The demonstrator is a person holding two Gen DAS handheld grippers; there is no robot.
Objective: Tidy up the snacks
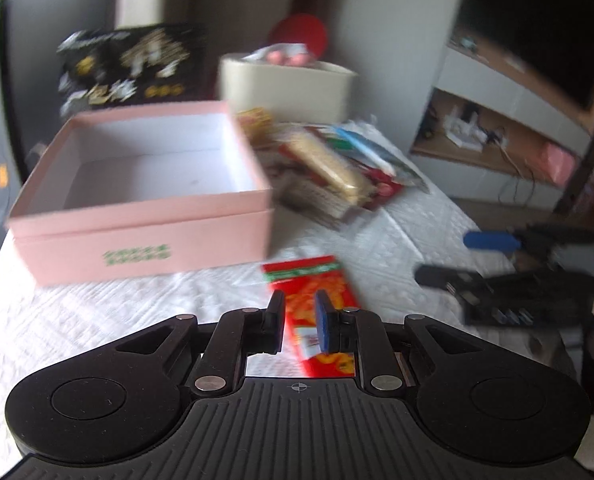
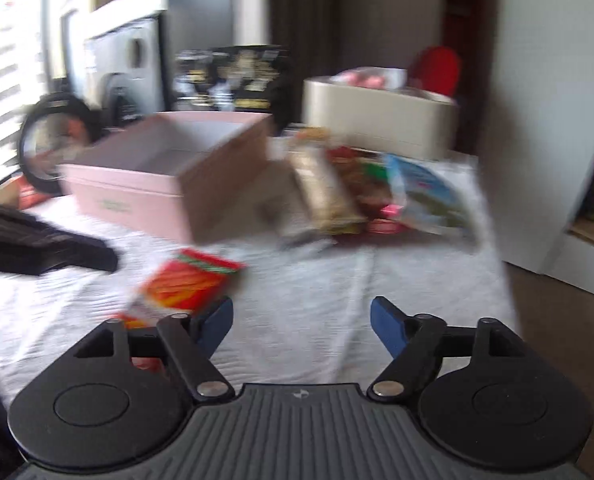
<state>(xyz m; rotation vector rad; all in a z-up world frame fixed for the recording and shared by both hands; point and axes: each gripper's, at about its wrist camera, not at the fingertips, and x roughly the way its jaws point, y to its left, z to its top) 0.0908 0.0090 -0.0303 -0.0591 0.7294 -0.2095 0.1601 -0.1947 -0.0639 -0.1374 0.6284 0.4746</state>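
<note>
We see the left gripper (image 1: 300,309) clamped on a red snack packet (image 1: 311,280) at lower centre, just below the open pink box (image 1: 145,216) on the white-clothed surface (image 1: 397,240). The right gripper (image 2: 301,318), jaws apart, hangs empty; more snacks (image 2: 337,192) lie piled mid-frame.

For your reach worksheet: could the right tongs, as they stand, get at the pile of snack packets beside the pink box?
Probably yes: the right tongs are open and empty, with only bare white tablecloth between them and the snack packets.
</note>
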